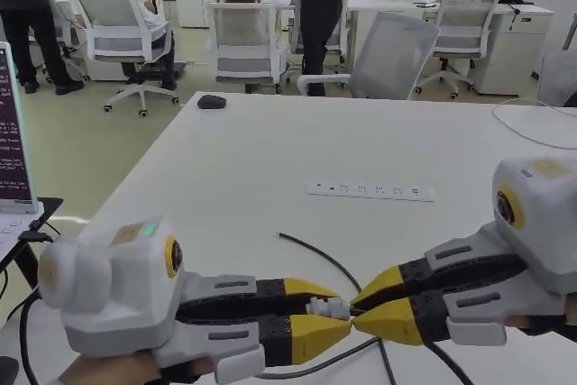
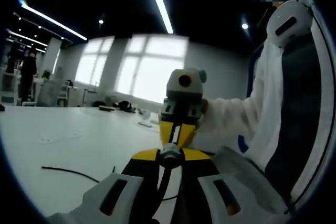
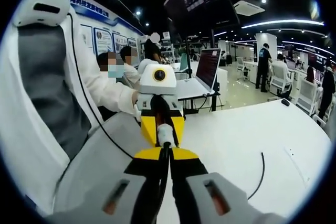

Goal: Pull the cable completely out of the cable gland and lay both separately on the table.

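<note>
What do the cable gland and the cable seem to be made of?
Cable gland: apparently white moulded plastic, smooth and slightly glossy. Cable: black flexible jacket, probably rubber or PVC, matte, judging by its loose curves on the table.

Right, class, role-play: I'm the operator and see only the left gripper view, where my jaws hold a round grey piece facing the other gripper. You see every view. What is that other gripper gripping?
Observer: The right gripper view shows the right gripper shut on the black cable, just behind the white gland.
Operator: Is the cable out of the gland yet?
Observer: Apparently not; in the head view the left gripper holds the gland right against the right gripper's tips, no bare cable between.
Operator: Where does the slack run?
Observer: The head view shows it trailing beneath both grippers across the table toward the person.
</note>
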The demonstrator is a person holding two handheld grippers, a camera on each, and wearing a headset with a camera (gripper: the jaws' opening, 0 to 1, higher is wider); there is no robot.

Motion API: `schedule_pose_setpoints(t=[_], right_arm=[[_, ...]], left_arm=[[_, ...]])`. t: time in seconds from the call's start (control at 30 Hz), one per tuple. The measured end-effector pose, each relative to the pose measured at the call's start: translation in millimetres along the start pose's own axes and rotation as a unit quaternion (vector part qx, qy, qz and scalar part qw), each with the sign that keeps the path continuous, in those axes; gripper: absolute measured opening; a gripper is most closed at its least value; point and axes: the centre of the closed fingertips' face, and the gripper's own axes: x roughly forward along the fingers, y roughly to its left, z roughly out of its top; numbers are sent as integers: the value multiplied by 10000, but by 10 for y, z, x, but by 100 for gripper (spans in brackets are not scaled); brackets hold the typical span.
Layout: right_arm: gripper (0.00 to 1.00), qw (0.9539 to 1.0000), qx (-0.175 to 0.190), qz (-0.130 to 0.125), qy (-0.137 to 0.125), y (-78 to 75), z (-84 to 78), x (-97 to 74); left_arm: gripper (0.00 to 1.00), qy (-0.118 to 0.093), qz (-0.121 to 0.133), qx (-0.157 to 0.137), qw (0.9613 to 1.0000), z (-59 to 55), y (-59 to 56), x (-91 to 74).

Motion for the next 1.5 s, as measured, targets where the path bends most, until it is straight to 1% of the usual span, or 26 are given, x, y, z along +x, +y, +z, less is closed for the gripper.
schedule_pose_setpoints(t=[0.1,0.23,0.3,0.4,0.53,0.63,0.77,0.97,1.03,1.17,1.23,1.27,1.33,1.4,1.5], right_arm=[[3,9999,35,-15,-101,-18,-12,-8],[3,9999,59,-37,-131,-36,-43,-1],[3,9999,69,-80,-103,-59,-68,-10],[3,9998,84,-151,-21,-100,-128,-42],[3,9992,-51,-282,262,-136,-272,-99],[3,9989,-64,-317,352,-141,-329,-122],[3,9972,-144,-419,609,-196,-468,-166],[3,9947,-163,-545,856,-261,-645,-241],[3,9940,-139,-594,910,-282,-697,-268],[3,9931,-47,-680,954,-324,-787,-307],[3,9920,-15,-720,1039,-340,-841,-314],[3,9902,-36,-768,1164,-358,-897,-325],[3,9883,-69,-807,1289,-379,-964,-337],[3,9881,-48,-823,1295,-404,-995,-350],[3,9892,65,-833,1207,-411,-993,-354]], left_arm=[[16,30,30,-8,10000,-15,17,-7],[16,103,62,4,9999,-48,34,-4],[16,136,81,16,9999,-63,43,-6],[16,178,143,9,9997,-90,71,-22],[16,206,187,-14,9996,-104,81,-49],[16,241,193,-9,9995,-122,74,-56],[16,276,218,-15,9994,-143,74,-63],[16,265,231,-29,9994,-139,72,-81],[16,248,243,-41,9994,-126,65,-80],[16,244,271,-76,9993,-123,85,-110],[16,244,281,-89,9993,-125,88,-119],[16,244,285,-93,9993,-124,82,-115],[16,239,291,-97,9992,-122,77,-119],[16,225,305,-112,9992,-120,81,-130],[16,252,308,-155,9991,-124,62,-120]])
